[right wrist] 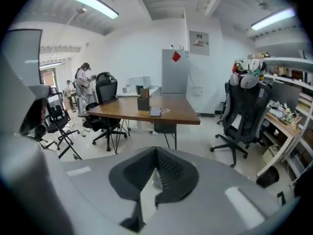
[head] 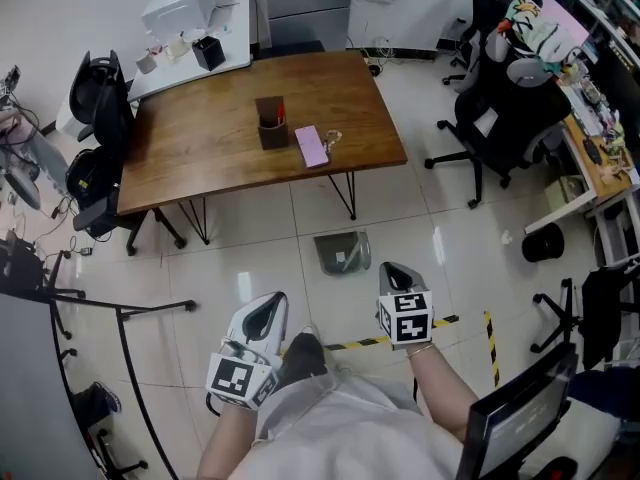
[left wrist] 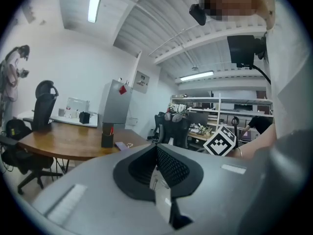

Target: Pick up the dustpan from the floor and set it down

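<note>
The grey dustpan (head: 342, 252) lies on the tiled floor just in front of the wooden table (head: 210, 148); in the right gripper view the dustpan (right wrist: 165, 128) shows below the table's edge. Both grippers are held up close to the person's body, well short of the dustpan. My left gripper (head: 268, 308) is to the dustpan's lower left, and its jaws (left wrist: 157, 151) meet with nothing between them. My right gripper (head: 398, 273) is just below and right of the dustpan, its jaws (right wrist: 156, 153) likewise closed and empty.
On the table stand a brown pen holder (head: 271, 123) and a pink notebook (head: 311, 146). Black office chairs (head: 500, 118) (head: 100, 158) flank it. Yellow-black tape (head: 490, 333), a black bin (head: 543, 242), a wheeled stand (head: 130, 313) and a monitor (head: 520, 413) are nearby.
</note>
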Tool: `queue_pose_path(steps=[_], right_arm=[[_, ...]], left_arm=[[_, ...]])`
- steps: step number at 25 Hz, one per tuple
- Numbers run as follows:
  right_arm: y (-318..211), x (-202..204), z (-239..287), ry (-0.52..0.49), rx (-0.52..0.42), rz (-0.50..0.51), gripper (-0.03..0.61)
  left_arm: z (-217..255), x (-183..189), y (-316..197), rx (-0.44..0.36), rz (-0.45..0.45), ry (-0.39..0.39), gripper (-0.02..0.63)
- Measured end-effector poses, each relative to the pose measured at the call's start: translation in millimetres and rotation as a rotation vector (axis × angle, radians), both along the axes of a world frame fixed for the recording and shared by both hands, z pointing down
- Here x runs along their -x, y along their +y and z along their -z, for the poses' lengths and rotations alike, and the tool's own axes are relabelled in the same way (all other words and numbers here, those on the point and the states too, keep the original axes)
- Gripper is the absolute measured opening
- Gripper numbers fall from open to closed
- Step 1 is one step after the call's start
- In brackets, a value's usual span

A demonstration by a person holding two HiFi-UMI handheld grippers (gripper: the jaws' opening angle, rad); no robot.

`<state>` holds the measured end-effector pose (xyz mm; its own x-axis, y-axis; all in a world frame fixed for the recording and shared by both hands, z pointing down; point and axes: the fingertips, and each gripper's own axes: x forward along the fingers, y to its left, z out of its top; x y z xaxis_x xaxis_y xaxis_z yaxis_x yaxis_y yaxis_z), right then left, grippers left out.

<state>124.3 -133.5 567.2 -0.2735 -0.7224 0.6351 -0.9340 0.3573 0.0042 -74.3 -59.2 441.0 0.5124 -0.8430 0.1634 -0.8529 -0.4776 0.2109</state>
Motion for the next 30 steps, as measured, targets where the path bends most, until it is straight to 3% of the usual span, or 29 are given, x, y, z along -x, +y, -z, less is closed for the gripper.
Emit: queue_pose_path(steps=[7, 10, 13, 23, 30], right_arm=[[104, -21, 48, -0.123, -0.077, 0.181, 0.002], [142, -22, 65, -0.2, -0.058, 0.25, 0.002], [165, -16, 78, -0.209, -0.066, 0.288, 0.002], [175, 7, 139, -0.289, -0.191, 0.265, 0.002], [159, 33, 126, -0.301, -0.124, 0.264, 0.002]], left_arm=[[36, -36, 89, -0.073, 0.068, 0.014, 0.014], [33, -43, 116, -0.062, 0.098, 0.02, 0.014], [34, -43, 133, -0.051, 0.117, 0.028, 0.014], [50, -39, 134, -0.068, 0.076, 0.019, 0.014], [53, -31, 123, -0.062, 0.072, 0.021, 0.014]])
